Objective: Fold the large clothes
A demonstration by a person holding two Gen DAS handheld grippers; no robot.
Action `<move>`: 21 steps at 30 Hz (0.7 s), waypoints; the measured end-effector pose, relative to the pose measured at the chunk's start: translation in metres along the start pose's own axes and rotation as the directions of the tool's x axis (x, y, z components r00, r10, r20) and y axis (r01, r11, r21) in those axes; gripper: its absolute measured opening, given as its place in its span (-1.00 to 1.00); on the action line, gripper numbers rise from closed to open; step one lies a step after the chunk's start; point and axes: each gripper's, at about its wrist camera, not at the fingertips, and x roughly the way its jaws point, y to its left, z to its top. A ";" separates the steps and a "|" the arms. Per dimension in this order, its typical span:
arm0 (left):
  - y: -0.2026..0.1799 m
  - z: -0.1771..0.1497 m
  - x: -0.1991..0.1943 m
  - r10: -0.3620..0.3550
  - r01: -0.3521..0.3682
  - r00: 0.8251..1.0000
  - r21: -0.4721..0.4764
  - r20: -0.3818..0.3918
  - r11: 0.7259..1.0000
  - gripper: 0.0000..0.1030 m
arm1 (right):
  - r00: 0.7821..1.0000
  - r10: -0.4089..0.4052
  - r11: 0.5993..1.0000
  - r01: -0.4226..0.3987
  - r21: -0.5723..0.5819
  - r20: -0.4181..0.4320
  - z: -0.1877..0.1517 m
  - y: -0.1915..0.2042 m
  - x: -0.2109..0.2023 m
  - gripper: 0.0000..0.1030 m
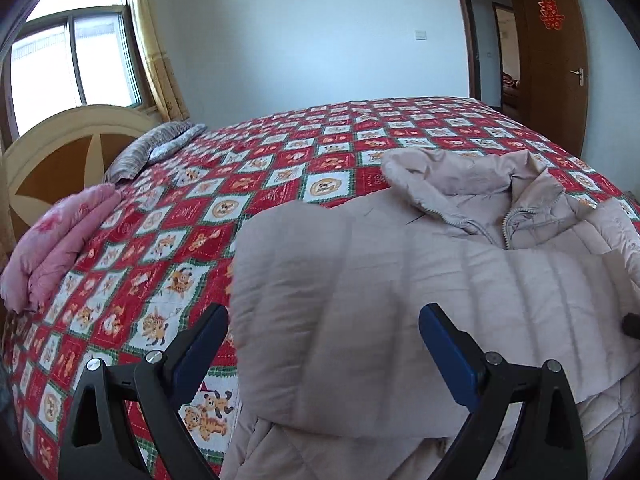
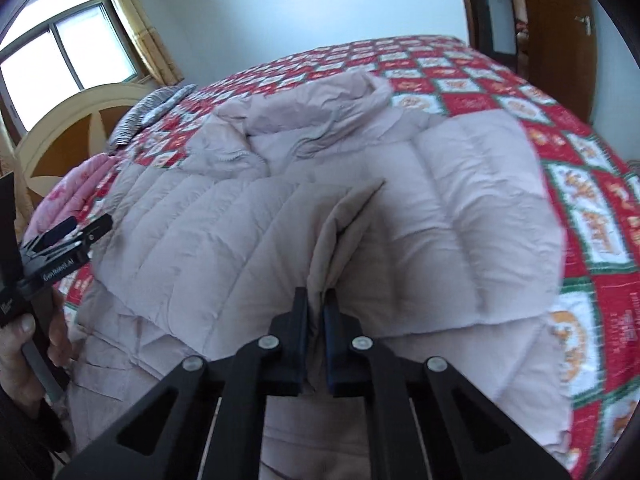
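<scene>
Our right gripper [image 2: 317,312] is clamped on a pinched-up ridge of the puffy beige jacket [image 2: 320,208], while the left gripper [image 1: 324,336] hangs wide apart over a folded-in sleeve, gripping nothing. The jacket's spread face-up on the checkered quilt [image 1: 208,200], collar [image 1: 472,184] toward the far side. Looks light but bulky and springy to us, with a slick shell, so folds will likely pop back. We'd grab seams or the hem, taking thick bites rather than thin surface fabric.
</scene>
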 end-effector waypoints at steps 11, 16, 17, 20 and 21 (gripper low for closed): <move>0.000 0.021 0.013 -0.036 0.036 0.999 -0.053 0.009 0.998 0.88 | 0.964 -0.245 0.968 0.248 -0.023 0.105 0.008 -0.005 -0.034 0.07; -0.016 0.029 0.039 -0.070 0.069 0.997 -0.047 -0.019 0.997 0.88 | 0.981 -0.148 0.986 0.156 -0.054 0.124 0.035 0.036 -0.020 0.08; -0.019 0.028 0.045 -0.069 0.068 0.997 -0.039 -0.039 0.997 0.88 | 0.983 -0.138 0.987 0.146 -0.062 0.117 0.039 0.041 -0.010 0.08; -0.026 0.014 0.069 -0.049 0.048 0.994 -0.016 -0.093 0.999 0.88 | 0.988 -0.138 0.986 0.144 -0.085 0.063 0.037 0.045 0.020 0.07; -0.027 0.010 0.073 -0.046 0.044 0.994 -0.013 -0.098 0.999 0.88 | 0.988 -0.148 0.985 0.151 -0.084 0.039 0.035 0.044 0.030 0.07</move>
